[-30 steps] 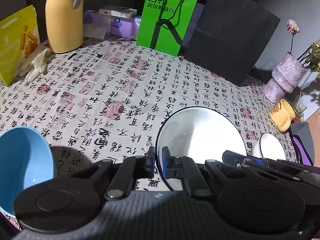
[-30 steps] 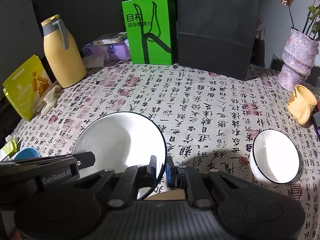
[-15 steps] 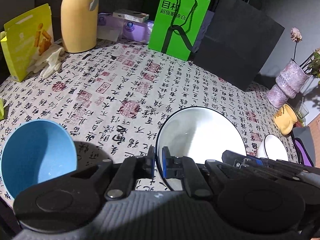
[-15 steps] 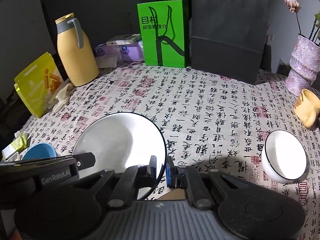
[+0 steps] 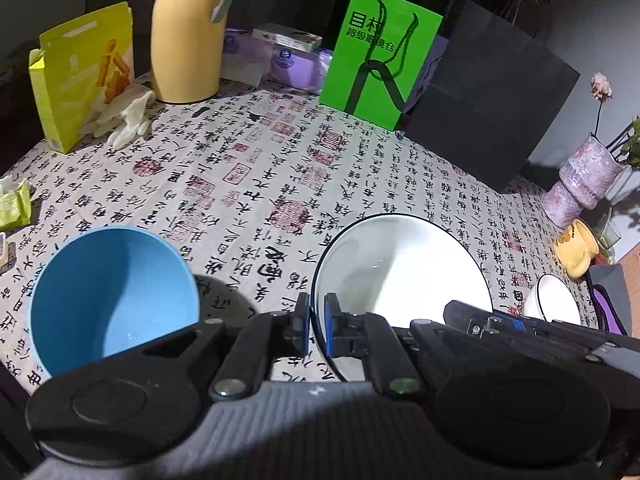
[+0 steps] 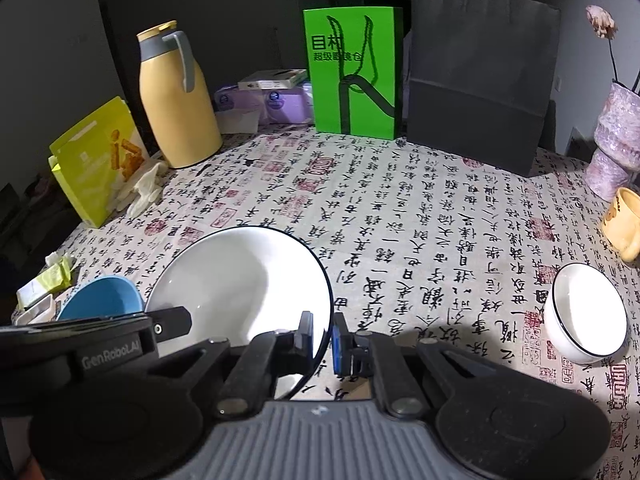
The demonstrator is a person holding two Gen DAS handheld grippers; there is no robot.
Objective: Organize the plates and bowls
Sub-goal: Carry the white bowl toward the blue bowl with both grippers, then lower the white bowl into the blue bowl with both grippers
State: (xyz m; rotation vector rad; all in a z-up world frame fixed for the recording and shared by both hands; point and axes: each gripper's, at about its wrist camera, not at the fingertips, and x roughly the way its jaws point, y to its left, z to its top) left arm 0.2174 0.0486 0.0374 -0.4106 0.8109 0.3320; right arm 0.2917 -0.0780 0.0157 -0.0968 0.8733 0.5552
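Rim grip comes first: the left gripper (image 5: 316, 322) is pinched on the near left rim of the white black-rimmed plate (image 5: 404, 264), and the right gripper (image 6: 322, 336) is pinched on the near right rim of the same plate, its blue pads on either side of the thin edge. With both holds at the near edge, the plate looks to be carried clear of the calligraphy-print surface (image 6: 400, 208) and tipped away from the cameras, though the gap under it cannot be read for certain. To do the carry well, both grippers should travel as one, same pace and same tilt, since any twist between them would lever the rim out of one pinch. In the left wrist view the blue bowl (image 5: 114, 296) sits at nine o'clock from the plate, near it but apart; in the right wrist view the small white bowl (image 6: 586, 312) stands at three o'clock, well apart. Judging from the task, the plate probably needs a bare patch of cloth or a place under a bowl, so lower the far edge first and release only once it lies flat. Beyond, at twelve o'clock, the yellow thermos (image 6: 176, 100), green paper bag (image 6: 354, 72) and black paper bag (image 6: 480, 76) line the back, out of the way; the yellow mug (image 6: 624, 224) at two o'clock is the nearest thing to avoid on that side.
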